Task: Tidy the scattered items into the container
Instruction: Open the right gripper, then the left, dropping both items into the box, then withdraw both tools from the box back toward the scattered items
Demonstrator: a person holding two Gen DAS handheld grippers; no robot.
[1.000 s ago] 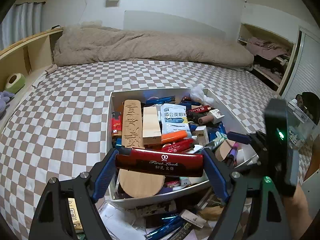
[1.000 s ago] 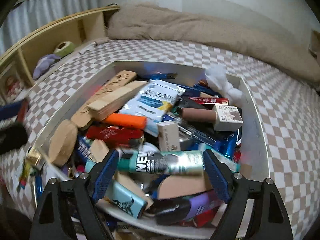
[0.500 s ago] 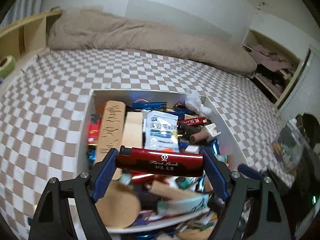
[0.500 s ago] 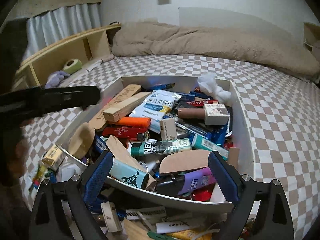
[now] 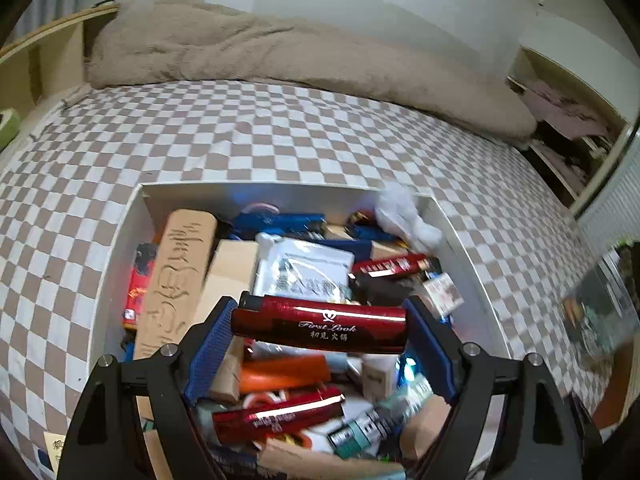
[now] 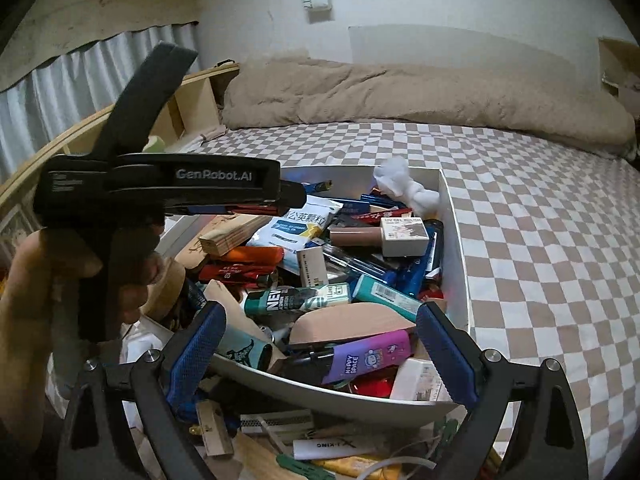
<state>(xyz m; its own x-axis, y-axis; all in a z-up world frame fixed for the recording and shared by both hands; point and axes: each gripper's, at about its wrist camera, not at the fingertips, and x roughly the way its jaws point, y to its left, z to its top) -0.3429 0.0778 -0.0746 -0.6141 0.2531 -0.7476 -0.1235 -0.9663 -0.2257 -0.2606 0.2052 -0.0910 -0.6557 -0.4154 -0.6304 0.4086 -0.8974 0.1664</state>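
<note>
A white box full of small items sits on the checkered bed; it also shows in the right wrist view. My left gripper is shut on a dark red lighter, held crosswise above the box's contents. In the right wrist view the left gripper's black body hangs over the box's left side. My right gripper is open and empty at the box's near edge. A teal tube lies in the box just beyond it.
Loose items lie in front of the box: a white stick, a small wooden block, a yellow tube. A beige duvet lies at the bed's far end. Wooden shelves stand left, and a closet right.
My left gripper moved forward over the box with the lighter. My right gripper let go of the teal tube, opened, and drew back to the box's near edge.
</note>
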